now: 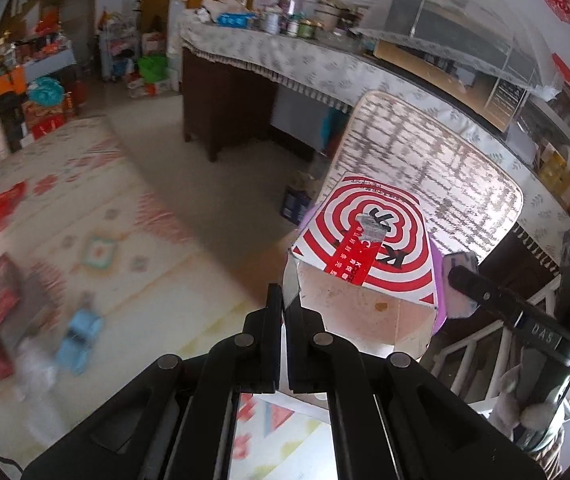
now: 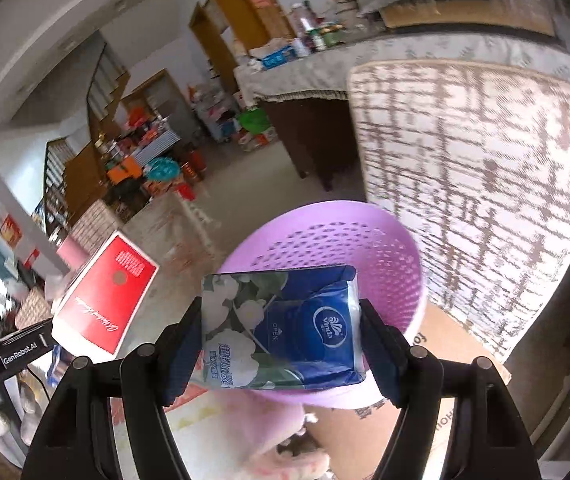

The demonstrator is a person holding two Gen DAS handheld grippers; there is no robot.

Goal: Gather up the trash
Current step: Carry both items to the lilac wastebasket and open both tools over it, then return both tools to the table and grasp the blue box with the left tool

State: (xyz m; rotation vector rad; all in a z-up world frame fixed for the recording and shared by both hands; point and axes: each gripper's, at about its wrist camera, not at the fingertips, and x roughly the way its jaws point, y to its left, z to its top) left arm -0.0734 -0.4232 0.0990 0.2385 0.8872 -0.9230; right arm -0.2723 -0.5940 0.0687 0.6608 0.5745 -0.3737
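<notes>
My left gripper is shut on the thin edge of a red-and-white swirl-patterned carton, which tilts up ahead of it. Behind the carton peeks the rim of a purple basket. In the right wrist view my right gripper is shut on a blue tissue pack, holding it just over the near rim of the purple perforated basket. The carton's red side shows to the left, beside the basket. The right gripper's finger appears right of the carton.
A patterned mattress leans behind the basket. A cloth-covered table with jars stands farther back. A play mat on the left carries blurred litter, among it a light blue item. Flat cardboard lies under the basket.
</notes>
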